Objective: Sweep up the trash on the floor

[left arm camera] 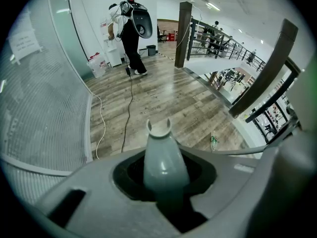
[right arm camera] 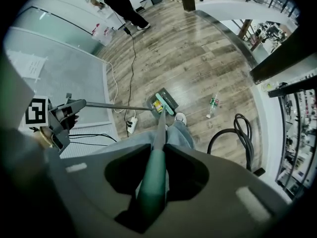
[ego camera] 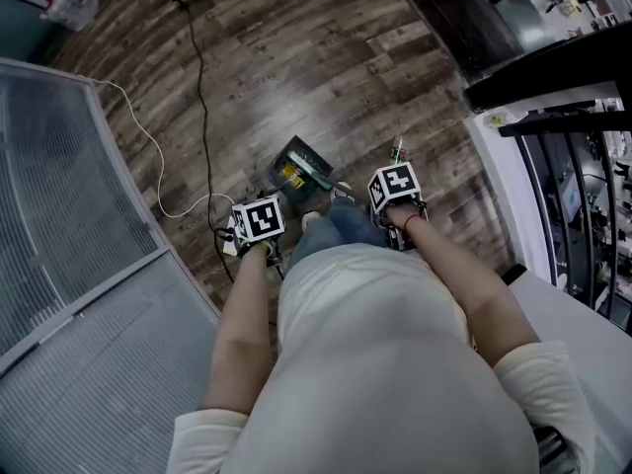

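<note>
A dark green dustpan [ego camera: 299, 166] stands on the wood floor with yellow trash [ego camera: 290, 175] inside it. Its long thin pole runs up to my left gripper [ego camera: 261, 227], which is shut on the dustpan handle [left arm camera: 162, 165]; the handle's clip end [left arm camera: 159, 127] sticks out past the jaws. My right gripper [ego camera: 398, 194] is shut on the green broom handle [right arm camera: 152, 175]. The broom head [right arm camera: 167, 101] rests at the dustpan [right arm camera: 157, 104], just ahead of the person's shoe [right arm camera: 180, 117]. A plastic bottle [right arm camera: 212, 105] lies on the floor to the right, apart from both.
A frosted glass partition [ego camera: 69, 215] curves along the left. A white cable [ego camera: 148, 146], a black cable [ego camera: 204, 97] and a power strip [right arm camera: 131, 126] lie on the floor. A black hose [right arm camera: 237, 133] coils at right by a railing edge [ego camera: 553, 67]. A person [left arm camera: 130, 38] stands far off.
</note>
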Demonstrator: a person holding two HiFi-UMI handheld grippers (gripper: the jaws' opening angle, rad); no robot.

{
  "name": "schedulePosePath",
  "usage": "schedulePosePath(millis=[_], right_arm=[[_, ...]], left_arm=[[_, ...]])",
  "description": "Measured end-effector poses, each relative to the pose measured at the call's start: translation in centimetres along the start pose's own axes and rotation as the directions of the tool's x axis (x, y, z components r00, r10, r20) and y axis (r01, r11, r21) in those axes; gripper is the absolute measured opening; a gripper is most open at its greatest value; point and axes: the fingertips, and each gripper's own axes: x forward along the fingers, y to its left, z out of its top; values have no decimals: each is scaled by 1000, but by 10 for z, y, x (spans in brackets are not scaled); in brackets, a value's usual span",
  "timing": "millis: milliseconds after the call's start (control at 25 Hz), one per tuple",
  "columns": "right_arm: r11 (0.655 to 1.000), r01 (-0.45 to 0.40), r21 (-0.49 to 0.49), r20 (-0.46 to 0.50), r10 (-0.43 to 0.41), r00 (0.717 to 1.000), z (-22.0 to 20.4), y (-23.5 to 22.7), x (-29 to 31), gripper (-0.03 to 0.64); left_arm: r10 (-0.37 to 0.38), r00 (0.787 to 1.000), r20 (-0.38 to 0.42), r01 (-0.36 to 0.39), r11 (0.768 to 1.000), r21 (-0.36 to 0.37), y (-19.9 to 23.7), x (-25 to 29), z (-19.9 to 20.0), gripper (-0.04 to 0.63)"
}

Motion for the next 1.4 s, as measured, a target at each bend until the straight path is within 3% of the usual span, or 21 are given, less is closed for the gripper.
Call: schedulePosePath(millis=[560, 1040, 1160, 1320, 1400], right_arm=[[989, -19, 144, 91, 6, 996, -39, 32, 0, 97], [955, -73, 289, 169, 25, 985, -69, 35, 4, 97], [942, -87, 325, 190, 25, 982, -72, 30, 2, 97], [919, -103, 379, 220, 19, 975, -75, 14, -3, 97], [906, -111, 409, 237, 12, 972, -76, 5, -6, 97]], left_arm=[[-23, 1000, 1, 23, 1000, 19, 8, -5, -4, 92], [-48, 999, 12, 47, 999, 24, 18, -2, -5, 87], [-31, 999, 22, 30, 998, 51, 27, -5, -1, 87], [-81, 996, 23, 78, 992, 101, 15, -4, -1, 87], [-57, 998, 18, 54, 990, 133, 15, -9, 1, 88]])
